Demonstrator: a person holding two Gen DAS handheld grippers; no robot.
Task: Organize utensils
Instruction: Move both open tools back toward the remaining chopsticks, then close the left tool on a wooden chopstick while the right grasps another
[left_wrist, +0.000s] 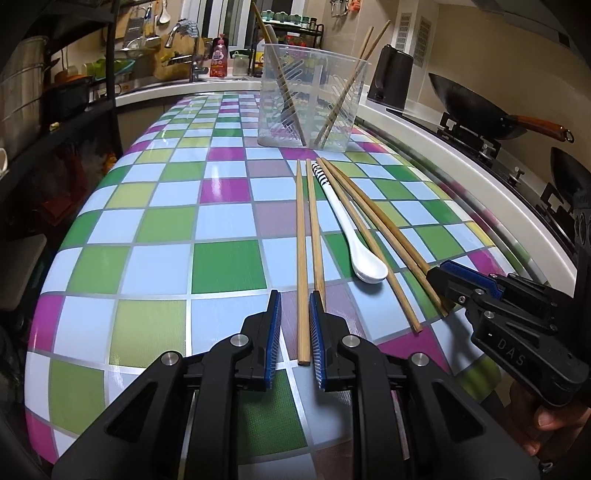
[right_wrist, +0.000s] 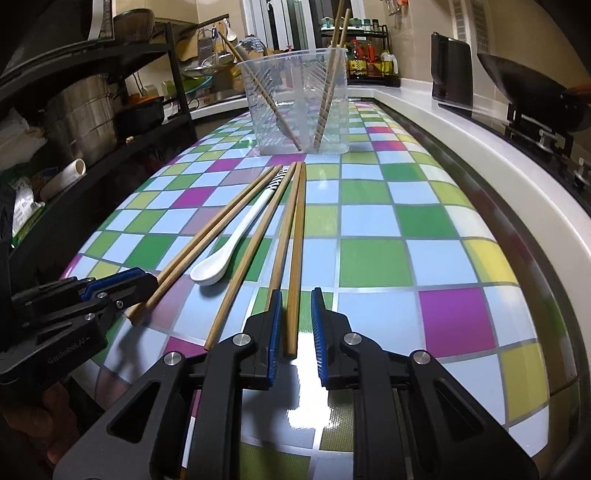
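Lying lengthwise on the checked tablecloth (left_wrist: 229, 266), five chopsticks (left_wrist: 302, 258) and a white spoon (left_wrist: 354, 236) point toward 12 o'clock at the clear tub (left_wrist: 314, 99), spoon bowl nearest. The left gripper (left_wrist: 294, 325) straddles one stick, jaws slightly apart, not pressing. The right gripper (right_wrist: 296, 321) does likewise at the other side. Bare cloth spreads toward 9 o'clock in the left view; a white counter edge (left_wrist: 480, 173) runs at 3 o'clock.

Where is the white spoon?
The white spoon lies flat on the checkered table, among the loose chopsticks, in front of the clear container.
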